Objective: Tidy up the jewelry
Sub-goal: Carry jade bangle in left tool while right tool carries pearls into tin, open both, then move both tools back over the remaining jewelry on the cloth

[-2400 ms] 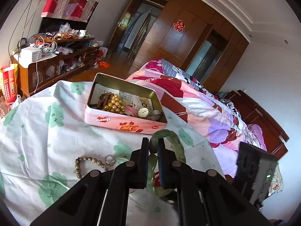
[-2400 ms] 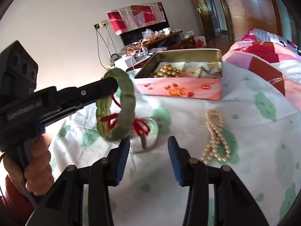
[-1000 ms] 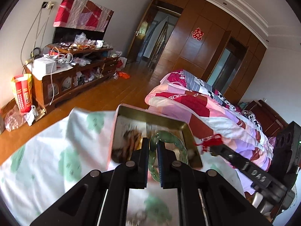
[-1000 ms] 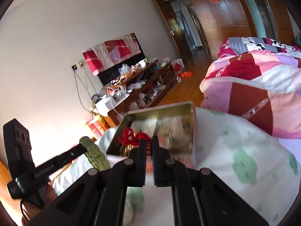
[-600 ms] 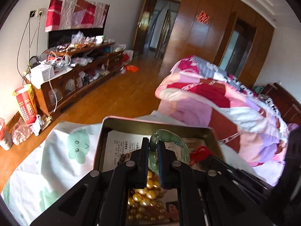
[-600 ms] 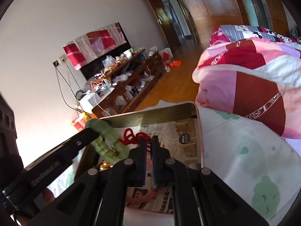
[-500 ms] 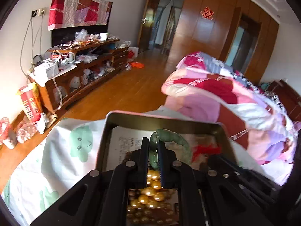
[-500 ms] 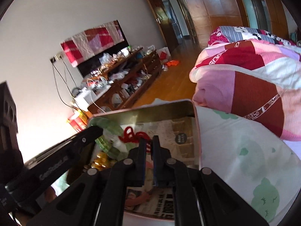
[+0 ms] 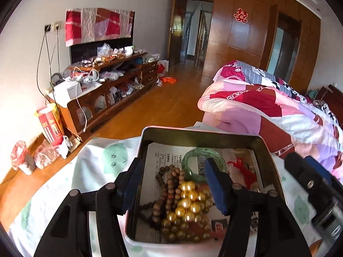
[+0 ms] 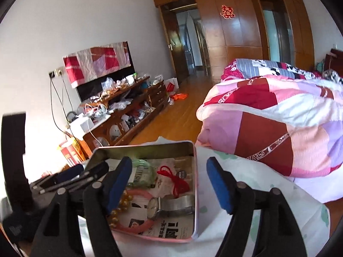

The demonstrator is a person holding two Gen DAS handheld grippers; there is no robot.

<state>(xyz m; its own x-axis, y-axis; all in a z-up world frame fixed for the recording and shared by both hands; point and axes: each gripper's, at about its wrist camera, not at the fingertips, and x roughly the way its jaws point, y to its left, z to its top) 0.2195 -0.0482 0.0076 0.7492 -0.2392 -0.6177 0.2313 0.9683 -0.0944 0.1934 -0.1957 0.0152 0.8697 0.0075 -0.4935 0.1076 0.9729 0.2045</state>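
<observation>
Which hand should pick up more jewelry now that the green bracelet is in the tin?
Probably either: the left gripper and the right gripper are both open and empty above the tin, where the green bracelet lies. No loose jewelry shows outside it, so neither has a visible advantage.

One tin (image 9: pixel 148 150), one jade bangle (image 9: pixel 201 152), one watch (image 10: pixel 169 206), two bead strands (image 9: pixel 169 184).

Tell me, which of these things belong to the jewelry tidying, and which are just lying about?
Part of the job:
- pink rectangular metal tin
- green jade bangle with red tassel
- gold pearl strand
- brown wooden bead string
- silver wristwatch
- open left claw, open right claw

Just lying about:
- patchwork quilt
- cluttered wooden TV cabinet
- red carton
</observation>
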